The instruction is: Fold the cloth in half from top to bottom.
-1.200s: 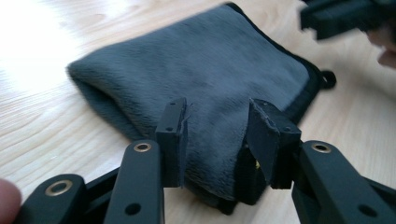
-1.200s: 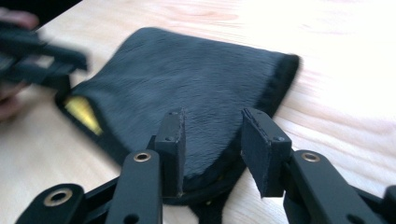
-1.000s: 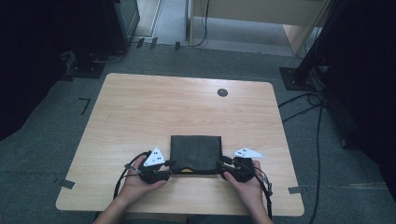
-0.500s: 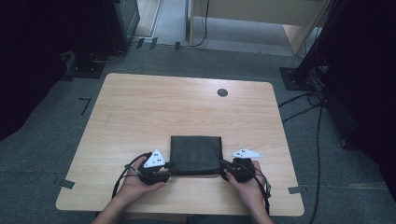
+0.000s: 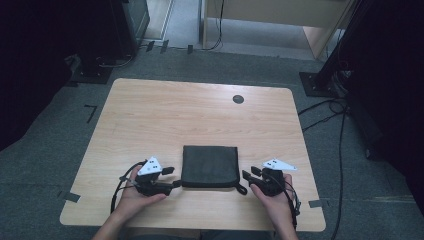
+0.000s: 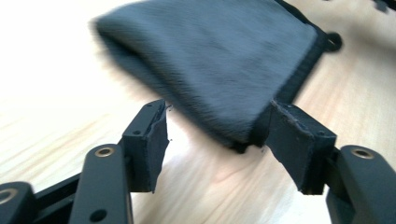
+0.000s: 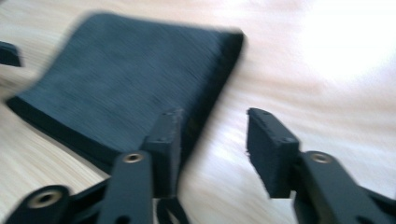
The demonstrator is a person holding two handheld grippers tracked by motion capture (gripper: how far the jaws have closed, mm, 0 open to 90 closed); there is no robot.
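With both grippers' fingers [image 6: 149,135] just opened, apart and gripping nothing, re-closing may snag the folded cloth [image 5: 209,166] and unfold it.

Lab or office workspace: wooden counter [image 5: 150,120] on grey carpet [image 5: 60,150], cables [image 5: 325,117] at three o'clock, stand bases [image 5: 92,75] at eleven.

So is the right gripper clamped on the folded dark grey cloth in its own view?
No: the right gripper has its jaws apart over bare wood, beside the folded dark grey cloth, with nothing between the pads.
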